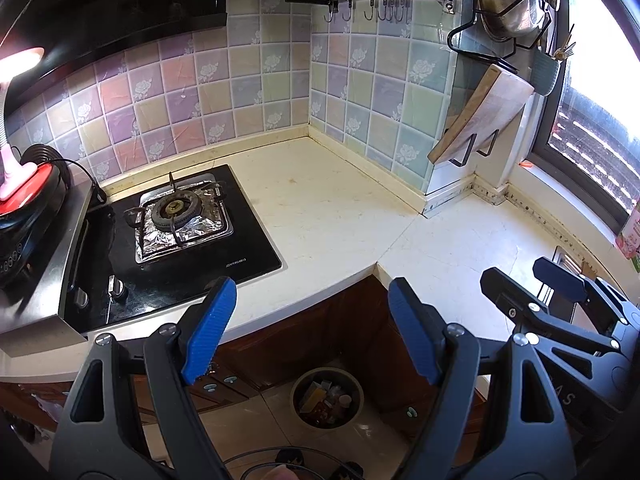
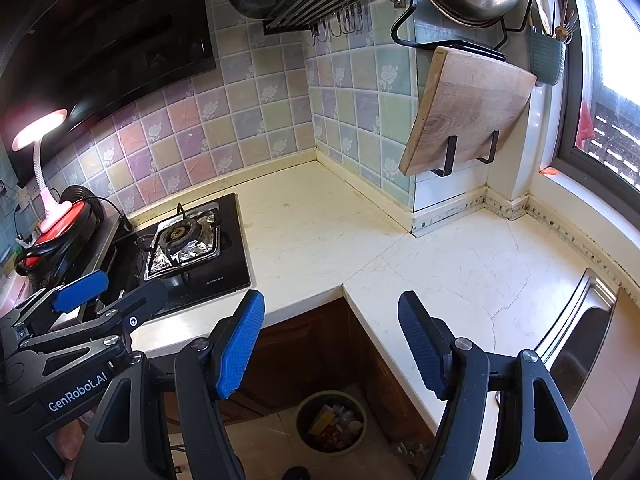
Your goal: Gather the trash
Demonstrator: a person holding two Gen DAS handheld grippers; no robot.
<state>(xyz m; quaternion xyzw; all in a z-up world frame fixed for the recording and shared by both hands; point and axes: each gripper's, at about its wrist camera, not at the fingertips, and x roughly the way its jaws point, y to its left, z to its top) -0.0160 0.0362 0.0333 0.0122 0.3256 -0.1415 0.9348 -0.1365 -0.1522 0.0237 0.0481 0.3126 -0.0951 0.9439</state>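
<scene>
Held both grippers wide open and empty: left gripper, right gripper. Hovered above the inner corner of the counter, side by side. Saw no loose trash on the counter. Found the trash already in the bin on the floor, below that inner corner, against the cabinets. Judged as either the very start or the end of collecting; next move would call for searching beyond this corner, or reaching down for the bin. Read "GenRobot.AI" on the left gripper's body in the right view; print on the hob too small to read.
</scene>
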